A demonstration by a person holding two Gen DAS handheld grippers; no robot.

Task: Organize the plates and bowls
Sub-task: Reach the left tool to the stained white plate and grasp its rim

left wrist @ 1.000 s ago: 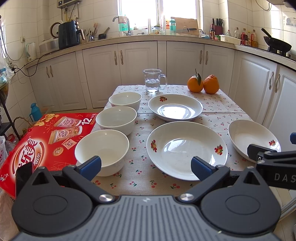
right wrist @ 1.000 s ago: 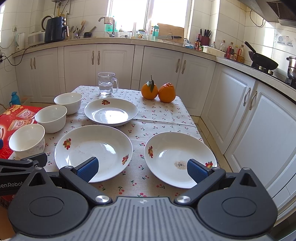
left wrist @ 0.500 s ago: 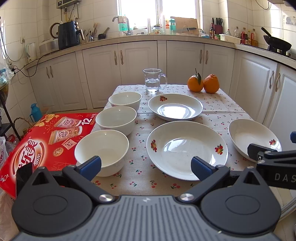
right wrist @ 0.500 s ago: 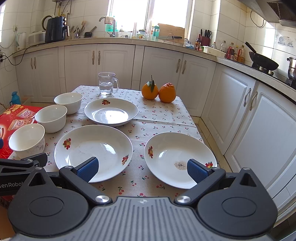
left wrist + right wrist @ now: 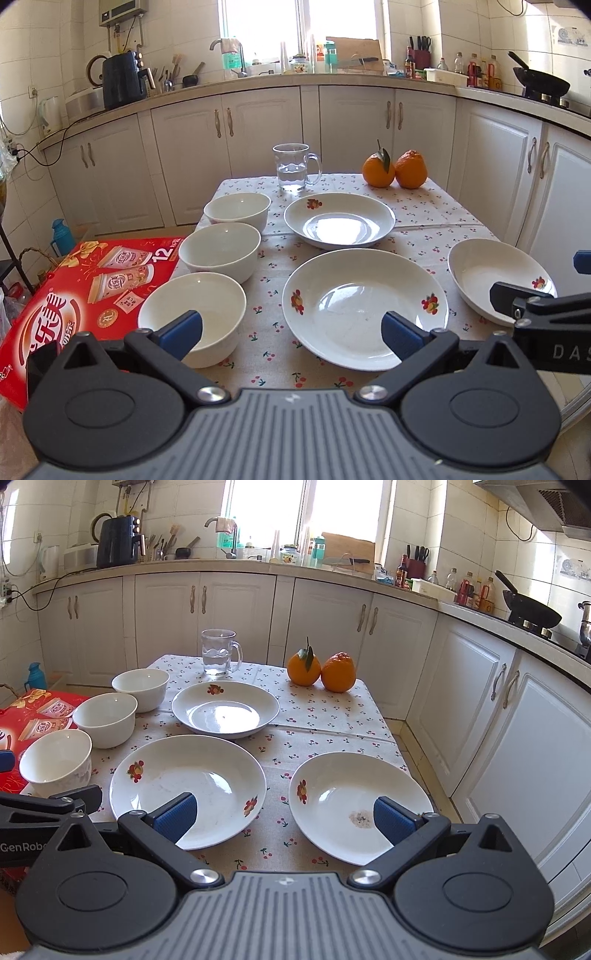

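Both grippers hover at the near edge of the table, holding nothing. The left gripper (image 5: 291,332) has its jaws spread wide, blue pads framing the near bowl (image 5: 192,317) and the large plate (image 5: 364,308). The right gripper (image 5: 284,818) is just as wide open, one pad over the large plate, the other over the right-hand plate (image 5: 360,805), which carries a small brownish smudge. All of it sits on a cherry-print tablecloth (image 5: 314,716). Further back along the left edge stand the middle bowl (image 5: 219,251) and then the far bowl (image 5: 237,211), one behind the other, apart. Beside them lies the far plate (image 5: 340,219). Beyond that, a glass mug (image 5: 293,168) of water and two oranges (image 5: 394,170) touching each other. Off the table's left side lies a red carton (image 5: 85,280).
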